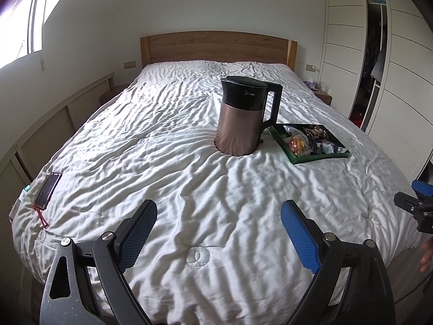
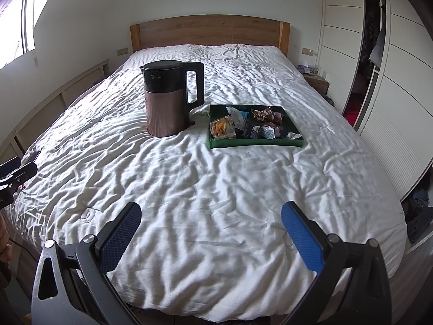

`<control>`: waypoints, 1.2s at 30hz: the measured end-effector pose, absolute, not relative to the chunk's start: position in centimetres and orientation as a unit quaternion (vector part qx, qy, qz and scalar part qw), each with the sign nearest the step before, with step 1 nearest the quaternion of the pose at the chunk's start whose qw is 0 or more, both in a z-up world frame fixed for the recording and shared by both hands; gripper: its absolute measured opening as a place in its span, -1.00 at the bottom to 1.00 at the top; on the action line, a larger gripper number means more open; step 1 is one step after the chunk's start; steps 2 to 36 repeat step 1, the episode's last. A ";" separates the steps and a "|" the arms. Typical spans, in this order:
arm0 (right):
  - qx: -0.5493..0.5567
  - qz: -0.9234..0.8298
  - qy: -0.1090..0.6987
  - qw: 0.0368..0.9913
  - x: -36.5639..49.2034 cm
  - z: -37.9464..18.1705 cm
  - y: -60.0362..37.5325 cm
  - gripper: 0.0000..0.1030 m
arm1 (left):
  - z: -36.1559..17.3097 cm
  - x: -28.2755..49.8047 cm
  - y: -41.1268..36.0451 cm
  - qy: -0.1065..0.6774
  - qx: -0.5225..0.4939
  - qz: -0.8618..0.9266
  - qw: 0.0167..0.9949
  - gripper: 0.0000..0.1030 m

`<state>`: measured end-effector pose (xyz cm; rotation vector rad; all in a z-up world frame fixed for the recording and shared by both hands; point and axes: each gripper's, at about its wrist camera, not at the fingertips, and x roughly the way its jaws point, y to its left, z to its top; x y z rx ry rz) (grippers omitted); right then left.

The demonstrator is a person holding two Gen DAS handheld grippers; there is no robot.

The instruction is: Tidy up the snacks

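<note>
Crowding green tray [image 2: 216, 144], snack packets [image 2: 254, 124] overlapping, labels unreadable, phone [image 1: 48, 190] partly cut off

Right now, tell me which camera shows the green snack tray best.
The right wrist view. There the green snack tray sits near the frame's middle, its whole rim and the wrapped snacks visible. The left wrist view shows the tray farther right and skewed, one corner hidden behind the kettle.

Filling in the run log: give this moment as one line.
left gripper: open, empty | right gripper: open, empty | snacks: in green tray | kettle: beside tray, on bed
</note>
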<state>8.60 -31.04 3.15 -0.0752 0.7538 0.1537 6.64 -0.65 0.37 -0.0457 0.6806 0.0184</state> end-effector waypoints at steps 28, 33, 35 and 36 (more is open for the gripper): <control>-0.036 0.075 0.368 0.926 8.6 3.1 -31.1 1.00 | 0.4 6.7 -0.5 0.335 -0.022 0.008 0.942 0.75; -0.036 0.075 0.368 0.926 8.6 3.1 -31.1 1.00 | 0.4 6.7 -0.5 0.335 -0.022 0.008 0.942 0.75; -0.036 0.075 0.368 0.926 8.6 3.1 -31.1 1.00 | 0.4 6.7 -0.5 0.335 -0.022 0.008 0.942 0.75; -0.036 0.075 0.368 0.926 8.6 3.1 -31.1 1.00 | 0.4 6.7 -0.5 0.335 -0.022 0.008 0.942 0.75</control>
